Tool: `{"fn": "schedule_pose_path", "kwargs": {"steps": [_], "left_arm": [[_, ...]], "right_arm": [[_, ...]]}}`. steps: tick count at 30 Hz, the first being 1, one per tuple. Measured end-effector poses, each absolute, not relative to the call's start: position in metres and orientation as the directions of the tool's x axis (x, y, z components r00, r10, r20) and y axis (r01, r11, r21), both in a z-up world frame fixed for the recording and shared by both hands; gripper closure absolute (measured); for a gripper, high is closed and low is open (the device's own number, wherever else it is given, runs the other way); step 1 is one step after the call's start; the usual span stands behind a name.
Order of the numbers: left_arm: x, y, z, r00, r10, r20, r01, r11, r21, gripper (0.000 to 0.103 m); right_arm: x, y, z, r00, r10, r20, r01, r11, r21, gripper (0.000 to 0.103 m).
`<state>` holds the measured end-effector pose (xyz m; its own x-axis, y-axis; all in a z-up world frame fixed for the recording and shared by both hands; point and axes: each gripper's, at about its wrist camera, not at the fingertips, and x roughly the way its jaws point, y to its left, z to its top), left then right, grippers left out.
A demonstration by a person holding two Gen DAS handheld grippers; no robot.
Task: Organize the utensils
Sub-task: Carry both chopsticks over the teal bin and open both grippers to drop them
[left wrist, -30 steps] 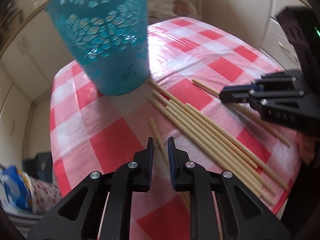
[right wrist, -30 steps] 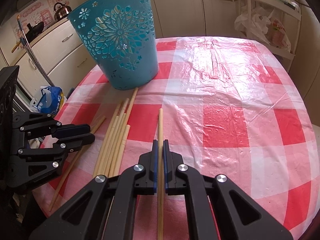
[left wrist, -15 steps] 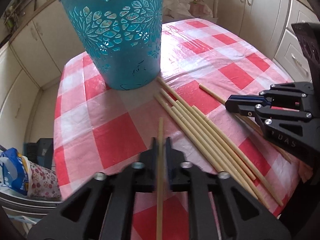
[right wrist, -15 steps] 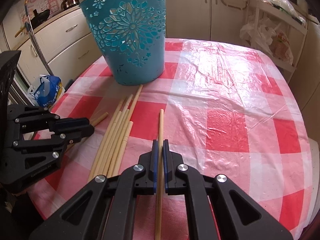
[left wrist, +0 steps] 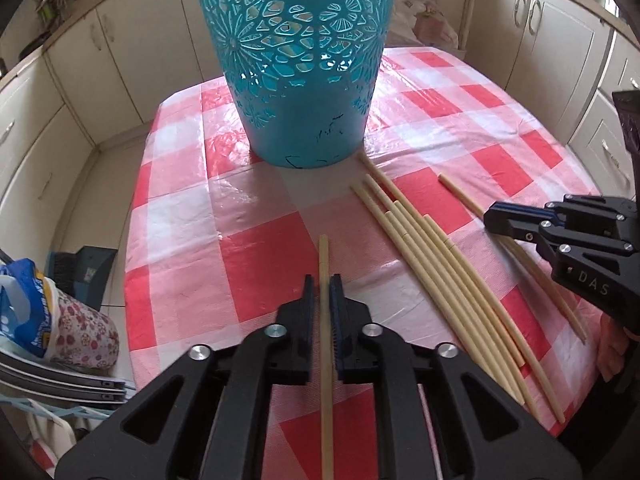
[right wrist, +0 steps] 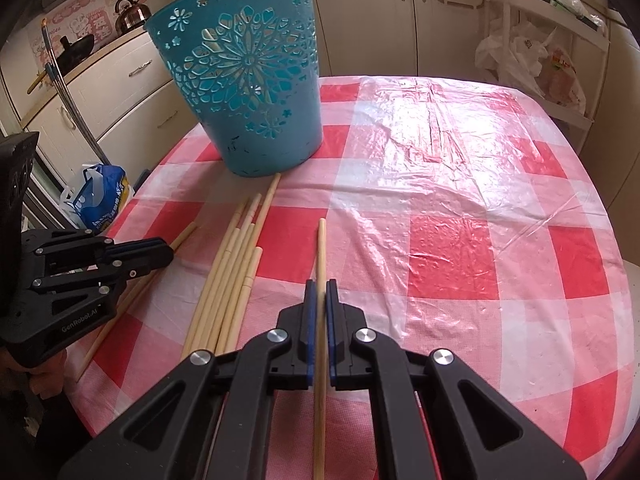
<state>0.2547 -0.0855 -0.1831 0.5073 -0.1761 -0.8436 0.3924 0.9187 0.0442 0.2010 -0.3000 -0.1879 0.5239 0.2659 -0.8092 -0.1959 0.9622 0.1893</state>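
Each gripper, left gripper (left wrist: 321,300) and right gripper (right wrist: 319,304), is clenching its jaws on one chopstick (left wrist: 325,264); the loose chopsticks (left wrist: 432,264) are lying on the tabletop (left wrist: 256,252); next, probably, dropping both into the blue basket (left wrist: 296,60) beyond.

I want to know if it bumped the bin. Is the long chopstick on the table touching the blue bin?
Cannot tell. In the right wrist view the chopstick's tip ends right at the bin's base, with no clear gap or contact; the left wrist view looks the same.
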Motion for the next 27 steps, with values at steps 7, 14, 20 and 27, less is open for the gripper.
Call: {"fn": "schedule_pose_path", "kwargs": {"steps": [7, 14, 20, 27], "left_arm": [[0.254, -0.091, -0.183, 0.511, -0.171, -0.843, 0.439, 0.894, 0.085, 0.098], [0.242, -0.069, -0.148, 0.571, -0.262, -0.778, 0.375, 0.926, -0.037, 0.098], [0.233, -0.03, -0.081, 0.706, -0.389, -0.591, 0.325, 0.92, -0.217, 0.098], [0.24, -0.015, -0.027, 0.813, -0.413, -0.411, 0.295, 0.9, -0.32, 0.098]], "right_arm": [[0.199, -0.292, -0.188, 0.537, 0.236, -0.81, -0.22, 0.966, 0.136, 0.098], [0.204, -0.333, -0.186, 0.551, 0.414, -0.725, -0.115, 0.898, 0.426, 0.098], [0.201, -0.35, -0.174, 0.615, 0.478, -0.627, -0.094, 0.834, 0.543, 0.098], [0.194, -0.358, -0.148, 0.718, 0.478, -0.506, -0.131, 0.806, 0.577, 0.098]]}}
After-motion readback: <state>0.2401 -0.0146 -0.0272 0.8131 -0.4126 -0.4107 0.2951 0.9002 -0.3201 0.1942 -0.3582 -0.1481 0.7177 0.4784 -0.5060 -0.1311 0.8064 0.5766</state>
